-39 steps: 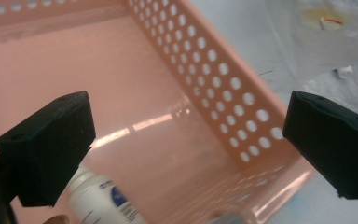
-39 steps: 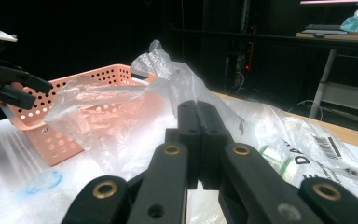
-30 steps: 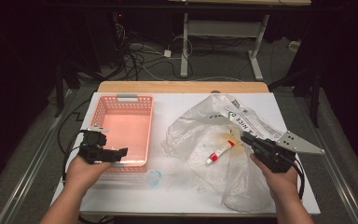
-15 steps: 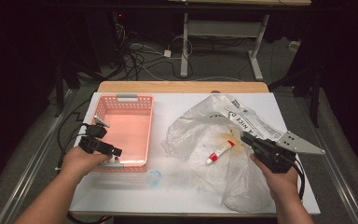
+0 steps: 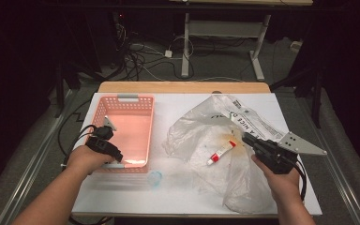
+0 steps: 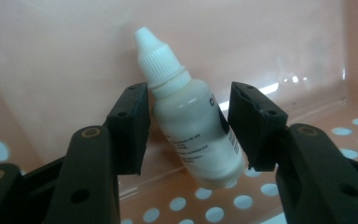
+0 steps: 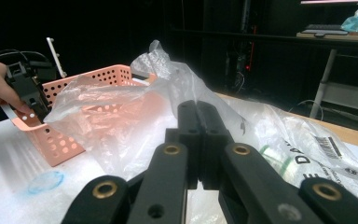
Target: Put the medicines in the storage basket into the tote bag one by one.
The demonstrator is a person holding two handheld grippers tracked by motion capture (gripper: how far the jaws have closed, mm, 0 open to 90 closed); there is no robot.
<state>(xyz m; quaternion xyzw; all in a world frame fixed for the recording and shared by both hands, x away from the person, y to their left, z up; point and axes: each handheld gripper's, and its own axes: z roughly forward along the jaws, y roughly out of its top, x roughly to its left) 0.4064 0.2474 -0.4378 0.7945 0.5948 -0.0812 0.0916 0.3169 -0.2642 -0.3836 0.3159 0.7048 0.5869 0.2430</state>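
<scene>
A small white dropper bottle [image 6: 191, 126] with a ribbed cap lies tilted inside the pink basket [image 5: 129, 97], between the jaws of my left gripper [image 6: 189, 126]. The jaws have just been closing and stand close to its sides, with a slim gap on the left. From above, the left gripper [image 5: 115, 154] dips over the basket's near-left corner. My right gripper [image 5: 245, 137] is shut on the film of the crumpled clear plastic bag [image 5: 201, 136], which rises from its tips [image 7: 198, 109]. A red-and-white tube [image 5: 221, 152] lies inside the bag.
A pale blue ring [image 5: 155, 178] lies on the white tabletop in front of the basket. The bag's printed end [image 5: 251, 119] spreads toward the back right. Cables and table legs stand on the floor beyond the table's far edge.
My left hand has shifted a little left and down at the basket's near edge, and its jaws have narrowed. The right hand and bag have not moved.
</scene>
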